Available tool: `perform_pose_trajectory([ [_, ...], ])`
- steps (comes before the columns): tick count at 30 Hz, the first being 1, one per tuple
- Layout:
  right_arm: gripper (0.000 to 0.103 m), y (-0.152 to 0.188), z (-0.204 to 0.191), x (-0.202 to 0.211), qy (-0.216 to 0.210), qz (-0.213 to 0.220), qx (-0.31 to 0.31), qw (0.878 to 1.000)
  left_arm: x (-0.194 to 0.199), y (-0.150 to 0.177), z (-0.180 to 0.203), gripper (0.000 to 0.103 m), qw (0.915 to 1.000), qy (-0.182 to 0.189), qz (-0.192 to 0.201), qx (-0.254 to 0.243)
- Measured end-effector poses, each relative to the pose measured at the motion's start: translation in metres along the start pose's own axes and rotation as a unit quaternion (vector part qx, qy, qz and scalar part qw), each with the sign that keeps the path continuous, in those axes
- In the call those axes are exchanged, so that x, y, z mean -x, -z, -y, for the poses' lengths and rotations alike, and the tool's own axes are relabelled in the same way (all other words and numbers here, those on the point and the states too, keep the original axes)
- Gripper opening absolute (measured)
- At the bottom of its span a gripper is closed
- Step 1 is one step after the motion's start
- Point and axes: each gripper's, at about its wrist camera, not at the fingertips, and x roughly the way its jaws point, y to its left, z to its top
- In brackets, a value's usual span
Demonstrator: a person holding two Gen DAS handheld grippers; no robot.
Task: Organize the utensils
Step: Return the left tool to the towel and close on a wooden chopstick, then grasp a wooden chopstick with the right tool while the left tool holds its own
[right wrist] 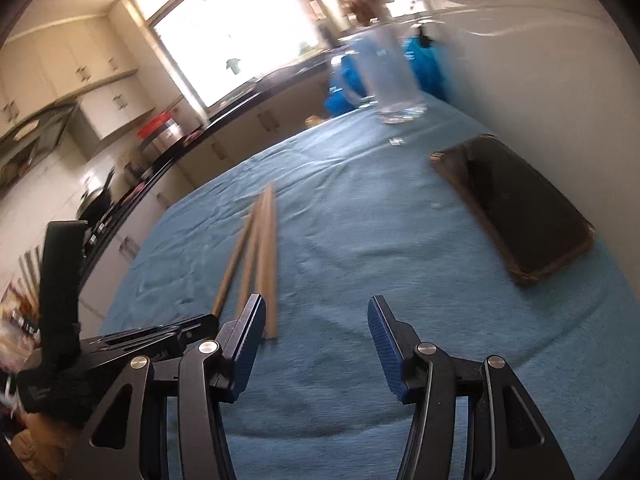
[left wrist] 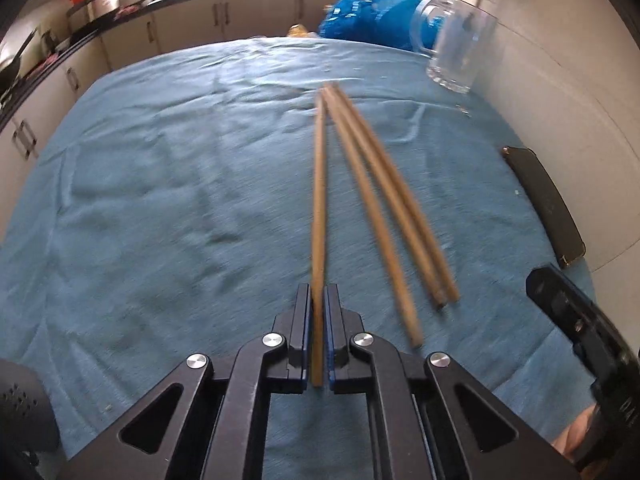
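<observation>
My left gripper (left wrist: 318, 292) is shut on one wooden chopstick (left wrist: 319, 200), which points away over the blue cloth. Three more chopsticks (left wrist: 384, 200) lie on the cloth just to its right, fanned out from a shared far tip. A glass mug (left wrist: 456, 44) stands at the far right with one stick in it. My right gripper (right wrist: 316, 312) is open and empty above the cloth, with the chopsticks (right wrist: 260, 248) to the left of its left finger. The glass mug (right wrist: 394, 76) stands far ahead of it.
A black phone (right wrist: 516, 204) lies on the blue cloth (right wrist: 360, 220) by the right wall; it also shows in the left wrist view (left wrist: 548, 204). A blue plastic bag (left wrist: 372, 16) sits behind the mug. Kitchen counters and cabinets run along the far and left sides.
</observation>
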Motion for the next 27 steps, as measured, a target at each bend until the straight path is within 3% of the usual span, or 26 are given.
perform_pose_trajectory([
  [6,0.048,-0.005,-0.042,-0.037,-0.054,-0.081,0.054,0.994,0.02,0.028,-0.043,0.006,0.9993,0.012,-0.004,0.036],
  [10,0.041,0.001,-0.063,-0.064,-0.016,-0.102,0.09,0.991,0.021,0.032,-0.054,0.006,0.9983,0.035,-0.002,0.047],
  [19,0.028,0.002,-0.093,-0.09,0.062,-0.13,0.138,0.98,0.02,0.033,-0.054,0.006,0.9978,0.04,0.009,0.052],
  [20,0.024,0.0,-0.095,-0.093,0.074,-0.131,0.138,0.979,0.02,0.032,-0.055,0.006,0.9976,0.041,0.008,0.056],
  [21,0.012,-0.002,-0.095,-0.095,0.084,-0.132,0.136,0.978,0.02,0.032,-0.056,0.006,0.9973,0.042,0.006,0.059],
  [27,0.008,0.006,-0.084,-0.081,0.079,-0.155,0.104,0.979,0.028,0.045,-0.057,0.005,0.9965,0.042,-0.017,0.07],
])
